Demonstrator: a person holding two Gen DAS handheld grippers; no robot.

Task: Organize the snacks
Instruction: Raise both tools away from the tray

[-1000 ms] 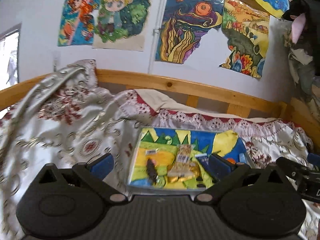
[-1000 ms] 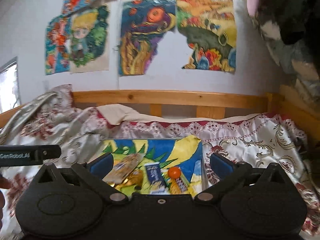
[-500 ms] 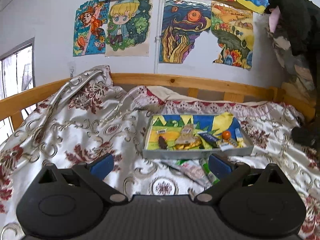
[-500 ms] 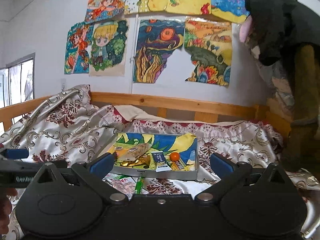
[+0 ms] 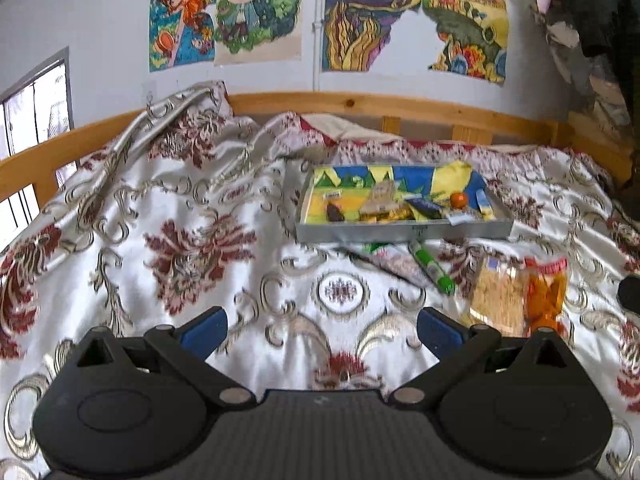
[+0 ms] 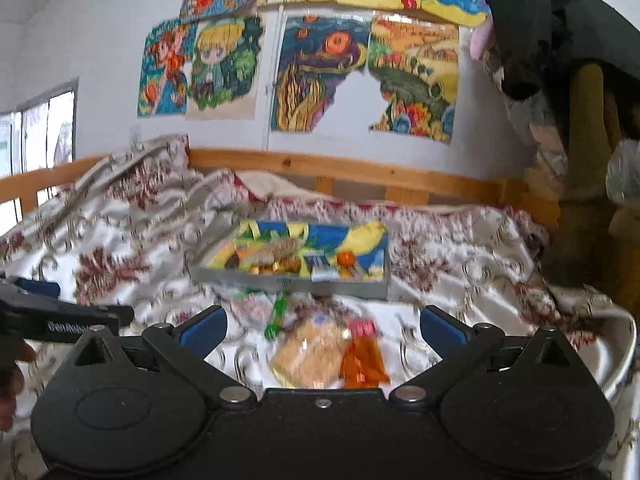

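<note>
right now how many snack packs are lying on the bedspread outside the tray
4: white floral packet, green tube, tan cracker bag, orange bag, all just in front of tray; blur may hide more.

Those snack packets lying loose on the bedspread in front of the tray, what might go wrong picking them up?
The satin bedspread is soft and rumpled, so fingers pressing down may pinch cloth along with a packet. The cracker bag and orange snack bag touch, so the open right hand-held gripper might catch both. The tray rests on bedding and may tip.
</note>
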